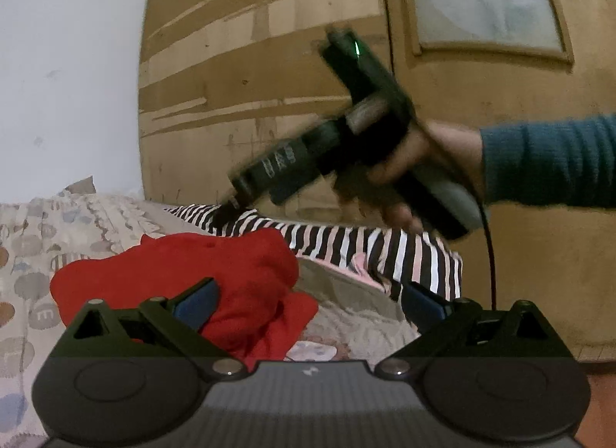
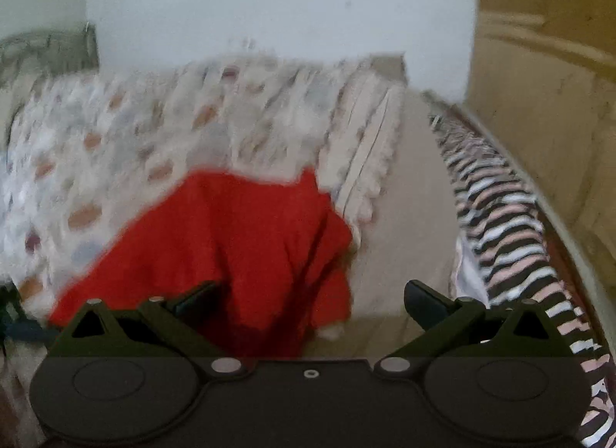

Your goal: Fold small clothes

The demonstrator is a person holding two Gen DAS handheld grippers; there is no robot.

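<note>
Both my tongs are wide open and empty right now. My left tongs hover low over the bed, with the red garment lying crumpled just ahead, spreading from about 10 to 12 o'clock of the tips; one blue pad sits in front of the red cloth, but I judge it's not pinching anything. The striped garment lies further back at about 1 o'clock, stretched along the bed edge by the brown wooden door. In the left wrist view my right tongs show at the far end of that striped piece, tips down at its edge, my hand on the handle; blurred, so I can't tell contact there. The right wrist view shows my right tongs spread with nothing between them, red garment at 11 o'clock, striped garment off at 2 o'clock, patterned bed cover behind. Both pieces are unfolded, so folding hasn't started; spread tongs suit a first grab of an edge. Bunched cloth may hide hems.
</note>
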